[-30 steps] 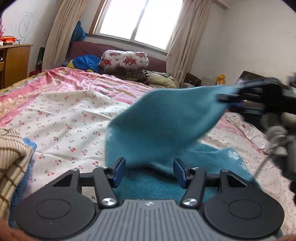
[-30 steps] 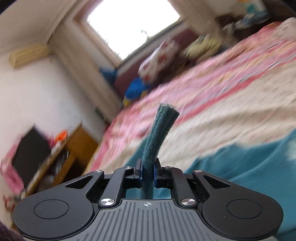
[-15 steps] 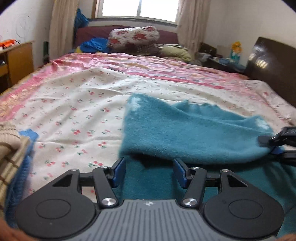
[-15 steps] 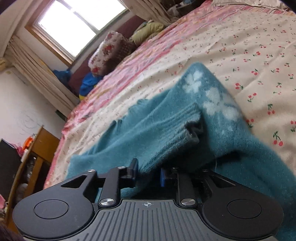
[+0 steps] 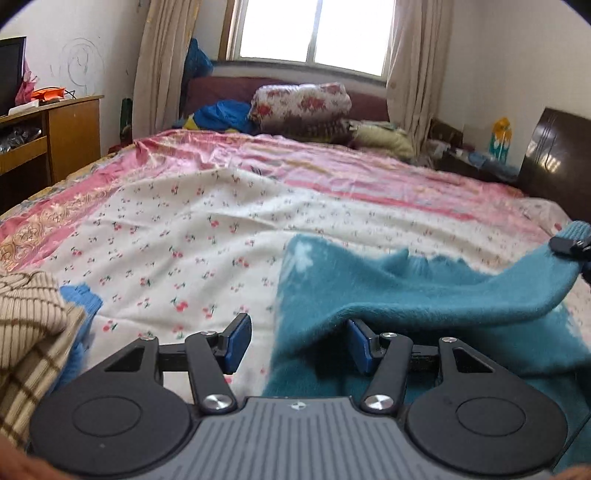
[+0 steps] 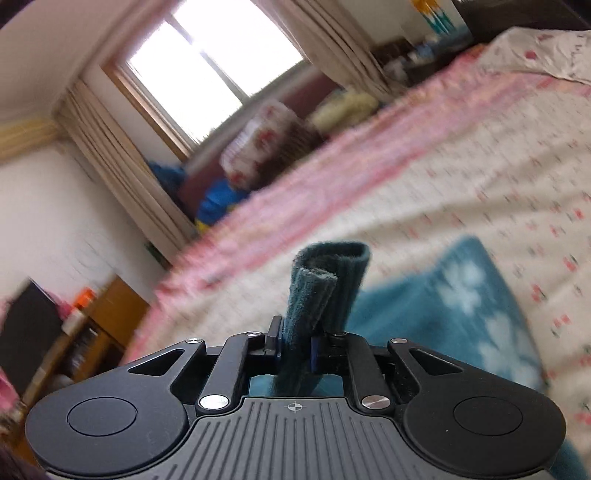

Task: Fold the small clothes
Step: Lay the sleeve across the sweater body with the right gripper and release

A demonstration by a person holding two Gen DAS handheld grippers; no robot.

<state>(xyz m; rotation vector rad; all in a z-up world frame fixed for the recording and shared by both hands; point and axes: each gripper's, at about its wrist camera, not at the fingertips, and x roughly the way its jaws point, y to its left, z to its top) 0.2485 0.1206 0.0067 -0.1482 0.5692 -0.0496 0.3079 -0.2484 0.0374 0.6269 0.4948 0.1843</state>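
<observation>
Right claw (image 6: 294, 345) has just closed, pinching a rolled edge of the teal sweater (image 6: 461, 306); left claw (image 5: 297, 341) hovers half-open, sweater hem draped over its right finger, above the bed (image 5: 207, 221).

A floral quilt (image 5: 301, 101) lies at the far end of the bed (image 5: 184, 221), under the window (image 5: 314, 31); a wooden desk (image 5: 51, 136) stands left.

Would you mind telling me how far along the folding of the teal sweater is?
Early on. Done: the teal sweater lies on the bed sheet, one part lifted over the rest. In hand: the right hand-held gripper is shut on a ribbed edge; the left hand-held gripper stands open at the near edge. Left: laying the fold flat, further folds, then the striped garment.
</observation>
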